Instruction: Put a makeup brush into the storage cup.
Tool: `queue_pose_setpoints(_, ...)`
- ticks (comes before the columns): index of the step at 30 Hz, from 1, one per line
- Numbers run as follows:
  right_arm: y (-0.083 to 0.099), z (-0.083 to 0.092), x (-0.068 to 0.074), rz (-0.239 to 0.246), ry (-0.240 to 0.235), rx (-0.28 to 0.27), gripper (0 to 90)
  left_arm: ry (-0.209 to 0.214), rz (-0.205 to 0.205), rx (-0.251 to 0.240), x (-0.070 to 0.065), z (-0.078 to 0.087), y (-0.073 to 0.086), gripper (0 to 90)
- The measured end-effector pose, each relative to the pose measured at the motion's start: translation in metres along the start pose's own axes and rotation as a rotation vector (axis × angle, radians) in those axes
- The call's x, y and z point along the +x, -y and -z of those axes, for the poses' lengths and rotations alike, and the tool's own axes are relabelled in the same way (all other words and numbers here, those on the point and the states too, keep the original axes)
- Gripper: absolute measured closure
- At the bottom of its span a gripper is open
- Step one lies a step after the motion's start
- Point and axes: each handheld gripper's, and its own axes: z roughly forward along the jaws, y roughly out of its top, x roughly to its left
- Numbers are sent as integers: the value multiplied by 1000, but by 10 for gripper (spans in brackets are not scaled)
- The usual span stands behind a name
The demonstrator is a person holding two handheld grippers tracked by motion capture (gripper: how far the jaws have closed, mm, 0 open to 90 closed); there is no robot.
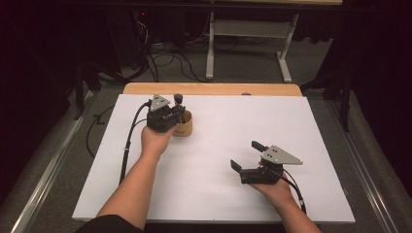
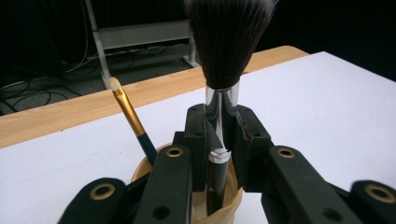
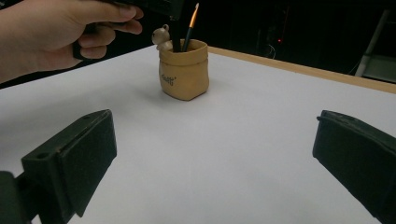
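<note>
A tan pouch-shaped cup stands on the white sheet at the back left. Over it, my left gripper is shut on a big brush with black bristles, a silver ferrule and a dark handle whose lower end reaches into the cup. Its tuft pokes up above the gripper. Leaning in the same cup is a thin brush with a gold ferrule. My right gripper rests low at the front right, open, nothing between its jaws.
A small bear figure sits on the cup's rim. The wooden table edge shows beyond the sheet. A white table frame and cables lie on the floor behind.
</note>
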Motion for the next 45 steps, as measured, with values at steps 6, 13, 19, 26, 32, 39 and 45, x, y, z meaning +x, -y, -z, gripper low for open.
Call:
queue_pose_setpoints(6,0,0,0,1,-5,0,11,1,-5,15,-2,-3,2,776)
queue_pose_setpoints(13,0,0,1,-5,-4,4,11,-5,-18,36,-3,-7,4,775)
queue_pose_setpoints(19,1,-1,1,-7,-7,9,11,-3,-21,40,-3,-9,4,773)
queue_pose_setpoints(26,1,-1,0,-8,-4,13,12,-8,-24,15,-2,-7,2,539)
queue_pose_setpoints(32,1,-2,1,-10,-6,13,12,-15,8,11,3,-4,0,349)
queue_pose_setpoints(39,2,-2,1,-12,-8,12,12,0,12,12,2,-3,1,280)
queue_pose_setpoints(45,1,-2,1,-11,-5,12,12,-18,31,3,-1,-1,-2,166)
